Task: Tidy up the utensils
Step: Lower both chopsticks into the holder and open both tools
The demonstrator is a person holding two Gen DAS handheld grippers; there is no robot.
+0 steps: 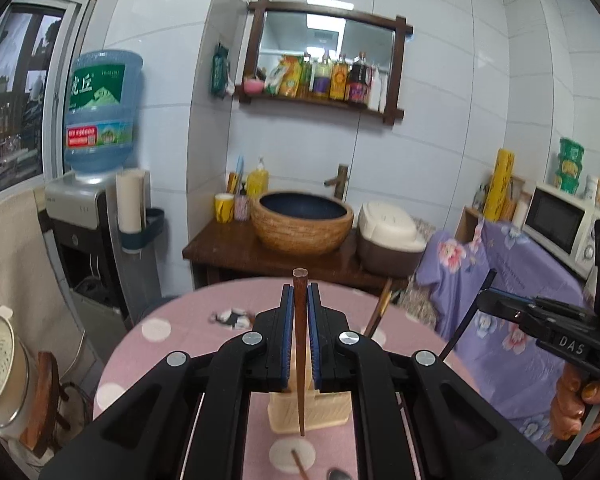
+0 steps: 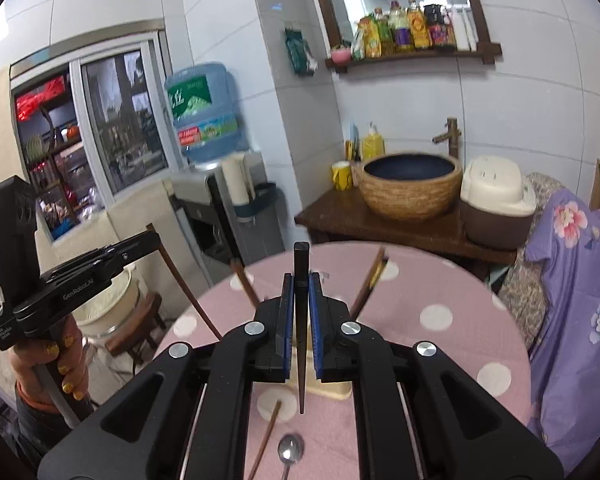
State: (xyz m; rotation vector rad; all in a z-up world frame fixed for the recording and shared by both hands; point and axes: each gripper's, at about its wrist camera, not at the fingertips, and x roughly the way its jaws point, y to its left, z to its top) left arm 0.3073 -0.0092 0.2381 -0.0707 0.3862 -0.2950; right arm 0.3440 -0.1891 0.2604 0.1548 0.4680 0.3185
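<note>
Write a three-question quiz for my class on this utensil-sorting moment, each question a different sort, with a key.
1. True or false: the left tool holds a spoon.
2. Multiple choice: what colour is the chopstick in the right tool? A. black B. white C. green
3. Fill in: the spoon lies on the pink ____.

Key
1. False: it grips a brown chopstick.
2. A.
3. Tablecloth, pink with white dots.
</note>
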